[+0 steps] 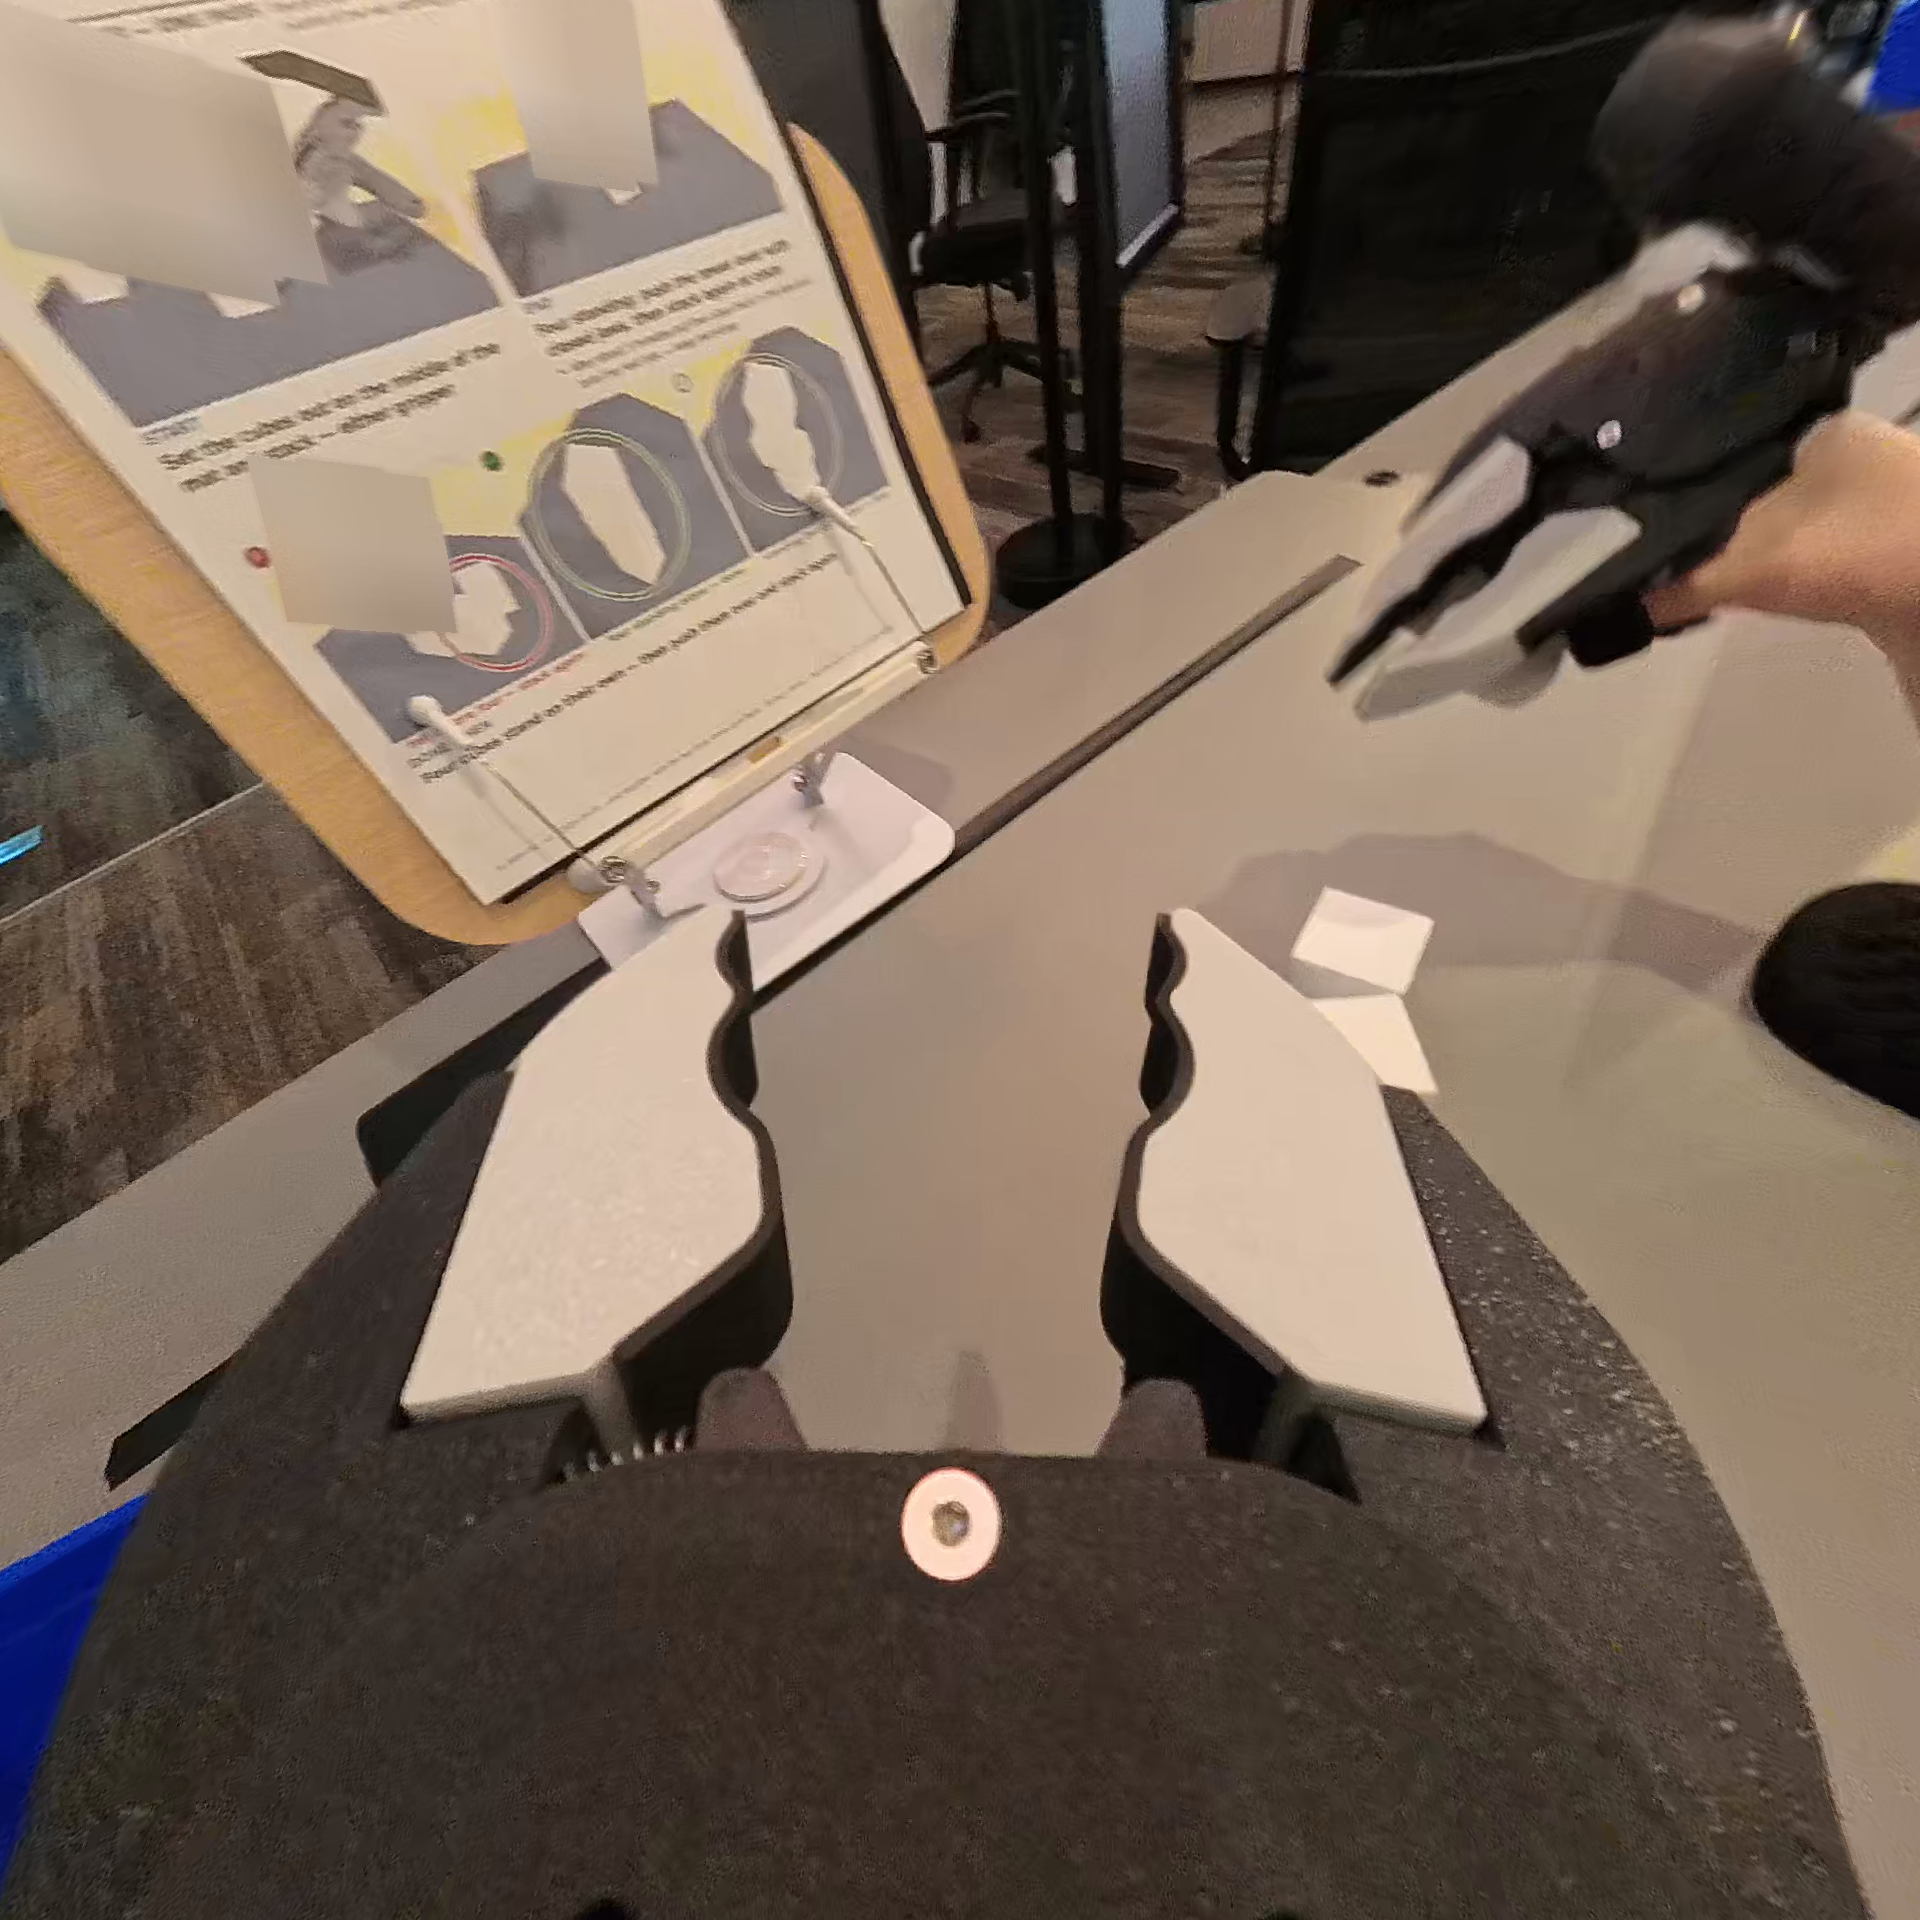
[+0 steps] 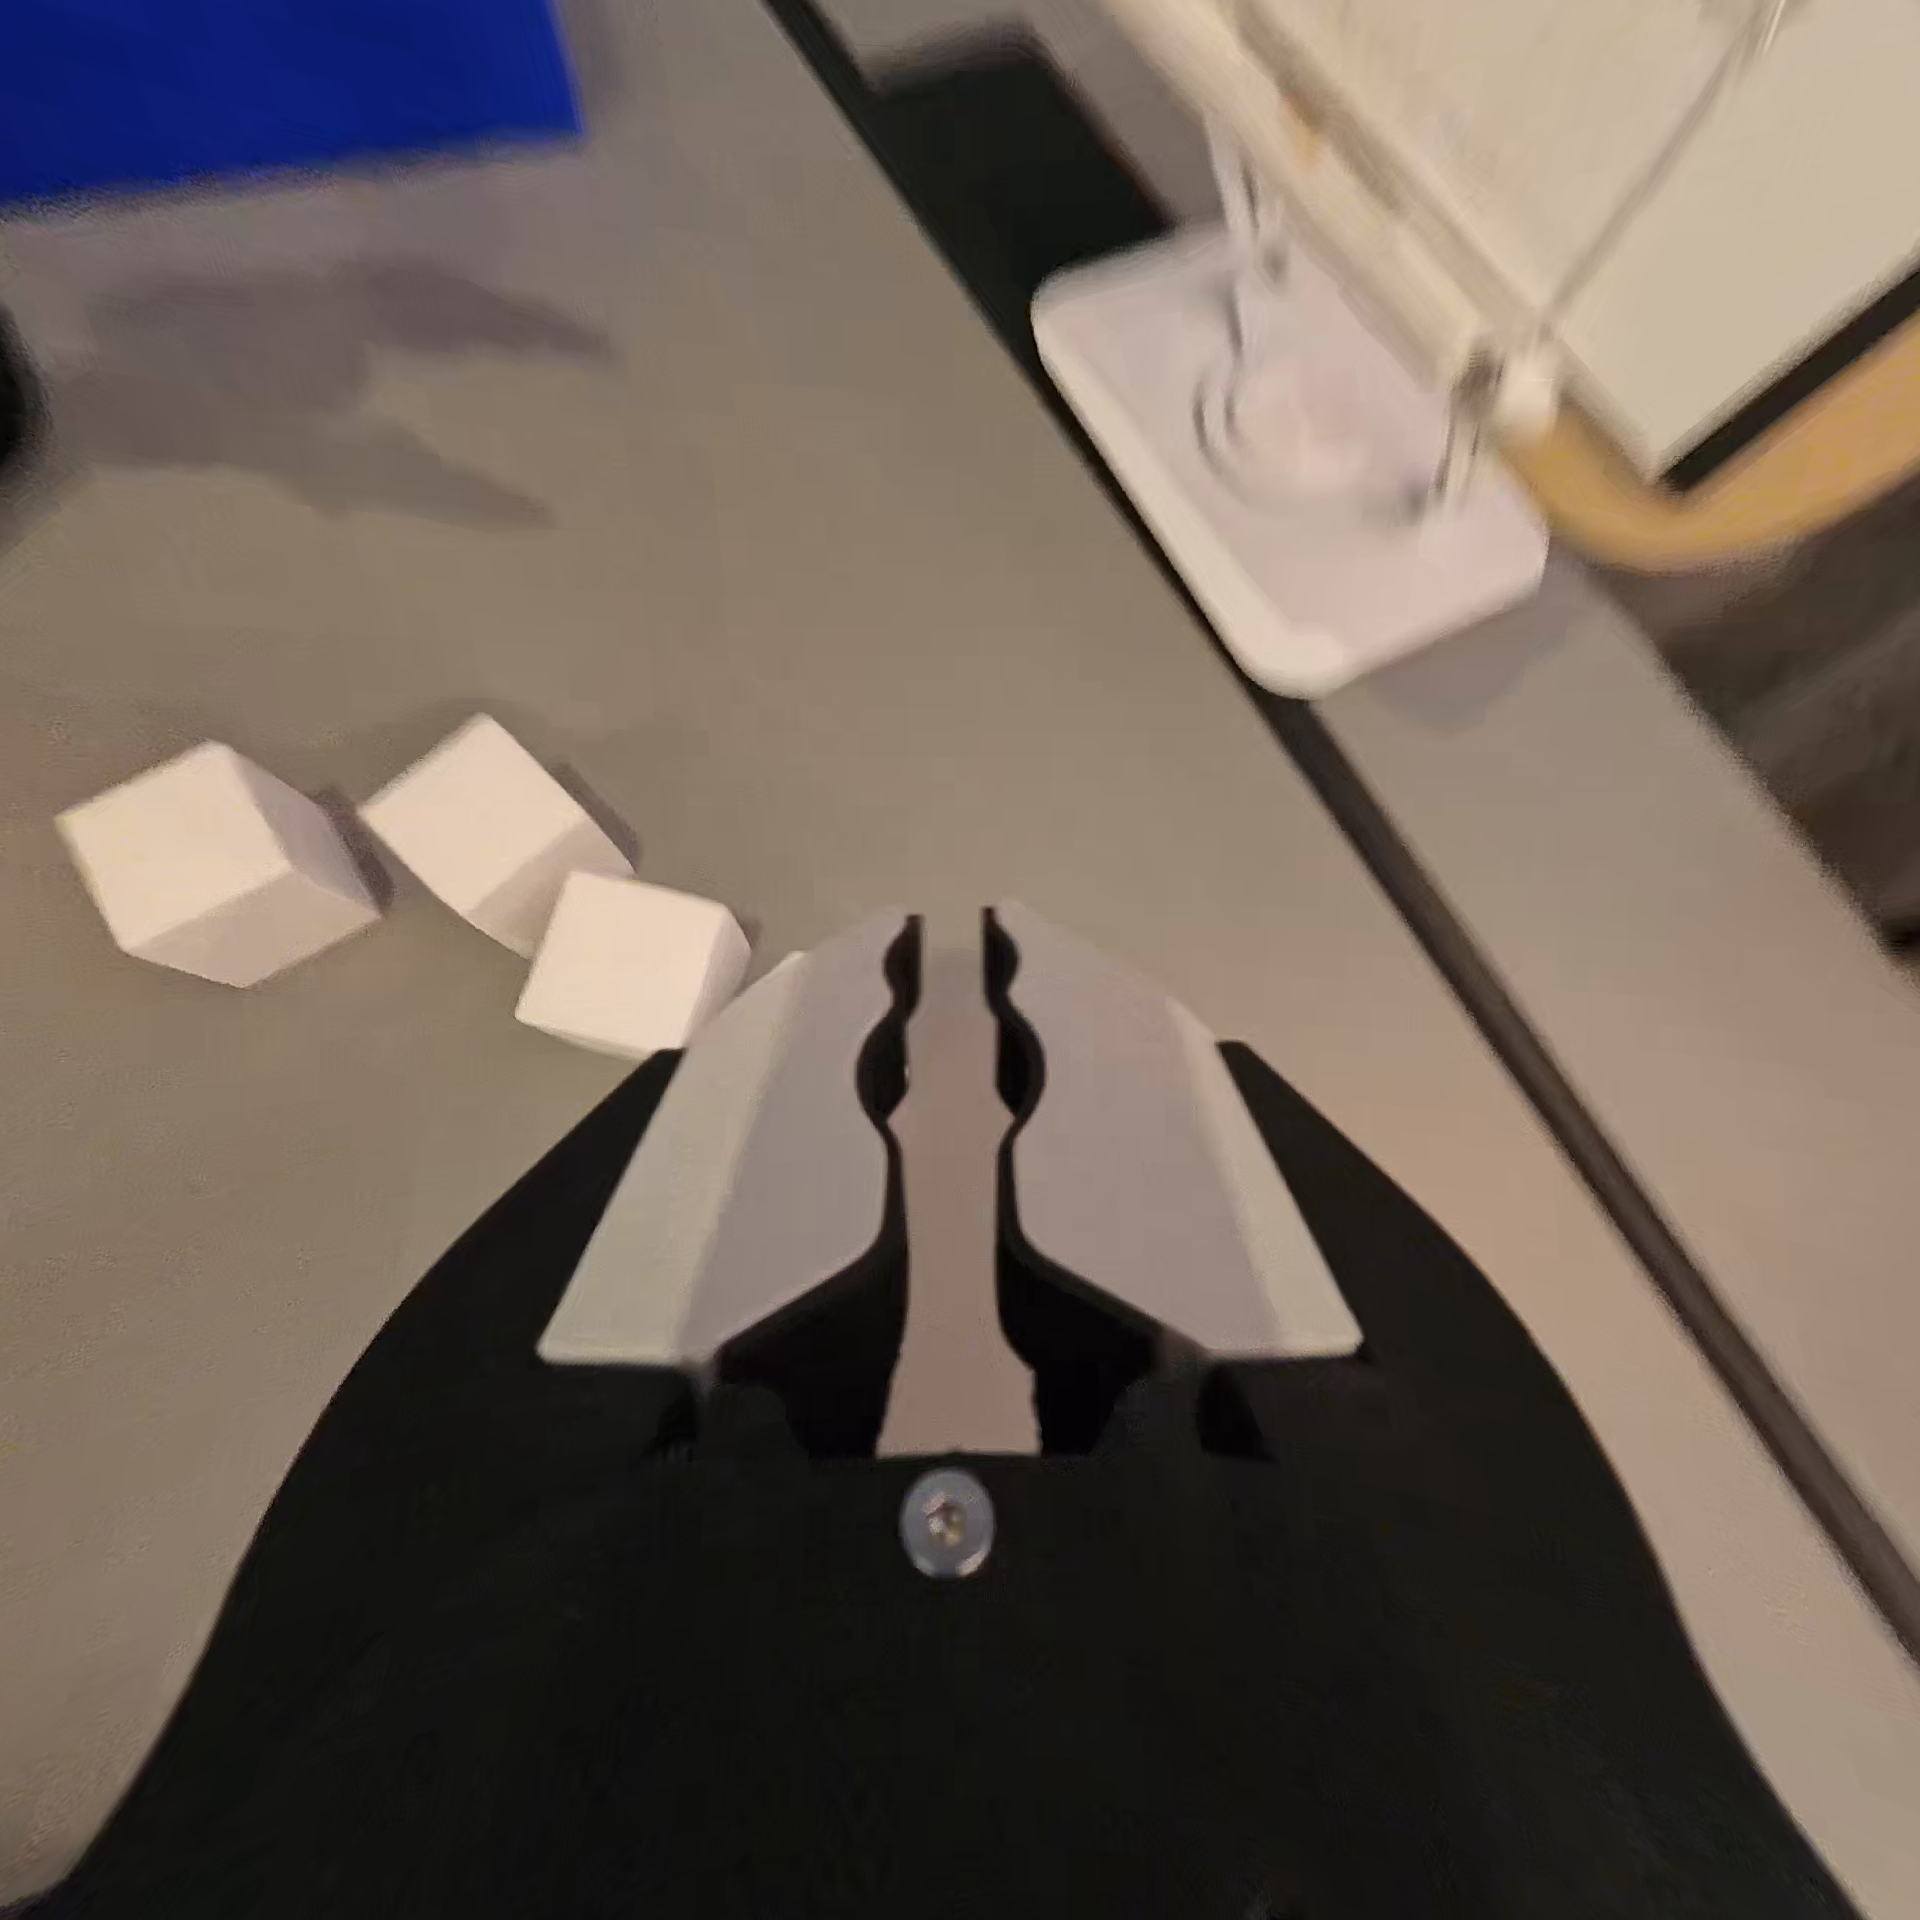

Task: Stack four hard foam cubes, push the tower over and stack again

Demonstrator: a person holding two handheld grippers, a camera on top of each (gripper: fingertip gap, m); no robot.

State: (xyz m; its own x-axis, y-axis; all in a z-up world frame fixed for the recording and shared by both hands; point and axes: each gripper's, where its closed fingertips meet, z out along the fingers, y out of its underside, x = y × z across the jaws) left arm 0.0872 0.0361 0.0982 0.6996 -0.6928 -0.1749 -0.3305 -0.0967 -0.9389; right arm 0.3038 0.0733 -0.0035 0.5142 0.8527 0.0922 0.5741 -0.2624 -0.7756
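Observation:
Three white foam cubes lie loose on the grey table (image 2: 727, 520) left of my right gripper (image 2: 951, 925): one at the far left (image 2: 208, 862), one in the middle (image 2: 488, 821), one nearest the left finger (image 2: 629, 961). None is stacked. The right gripper is empty, its jaws nearly closed with a thin gap. In the left wrist view my left gripper (image 1: 951, 935) is open and empty above the table. Two cubes (image 1: 1361, 940) (image 1: 1377, 1039) show just right of its right finger. The right gripper (image 1: 1382, 665) hovers at the upper right, held in a hand.
A wooden document stand with an instruction sheet (image 1: 499, 416) sits on a white base (image 1: 894, 842) at the table's far edge; the base also shows in the right wrist view (image 2: 1288, 468). A dark groove (image 1: 1143, 696) crosses the table. Office chairs (image 1: 1455, 208) stand beyond. A blue object (image 2: 281, 83) lies far left. My right fingertips sit around 25 cm from my left ones.

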